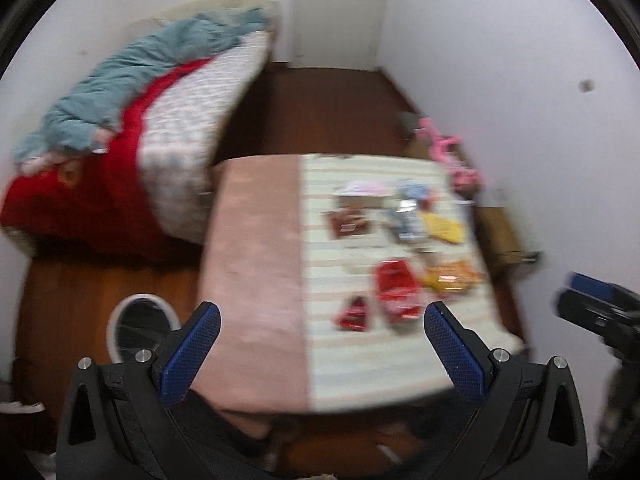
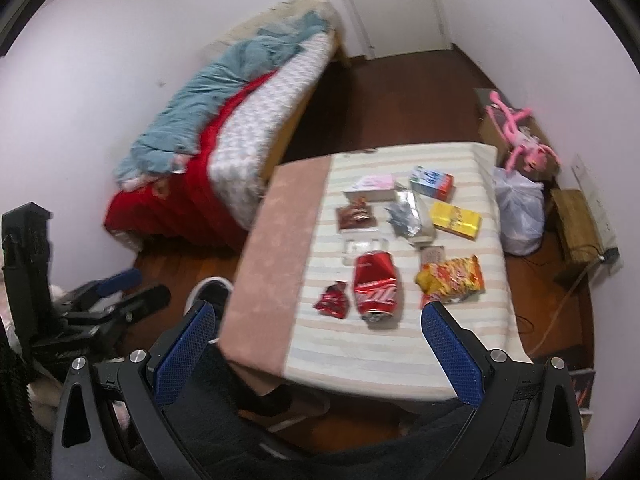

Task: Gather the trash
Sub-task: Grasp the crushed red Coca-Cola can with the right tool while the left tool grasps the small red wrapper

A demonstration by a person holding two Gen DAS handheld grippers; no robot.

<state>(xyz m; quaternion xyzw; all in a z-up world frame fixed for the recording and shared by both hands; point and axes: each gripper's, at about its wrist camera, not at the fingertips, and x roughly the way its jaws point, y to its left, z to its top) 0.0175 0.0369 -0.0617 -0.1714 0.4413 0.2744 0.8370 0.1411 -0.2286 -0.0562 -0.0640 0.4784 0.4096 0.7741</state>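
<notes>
No lettering here is sharp enough to read. The crushed red can [image 2: 376, 284], lying just ahead between the right tool's fingers, carries a white script logo, blurred past spelling out. Print on the yellow box [image 2: 455, 220] and blue-and-white carton [image 2: 432, 181] beyond is illegible too.

The surface [image 2: 360, 352] fills the middle of the right wrist view, with the trash gathered on its right half. A crushed can [image 2: 376, 286] lies nearest the lower edge, a small crumpled wrapper [image 2: 333, 300] just left of it and a snack bag [image 2: 450, 278] to its right. Above these sit a foil wrapper [image 2: 406, 214], a flat box [image 2: 455, 219] to its right, and a carton [image 2: 432, 183] higher still. A bed [image 2: 240, 128] occupies the upper left of the frame. A bin [image 1: 140, 326] stands on the floor at lower left in the left wrist view. A plastic bag [image 2: 520, 212] rests right of the surface.
</notes>
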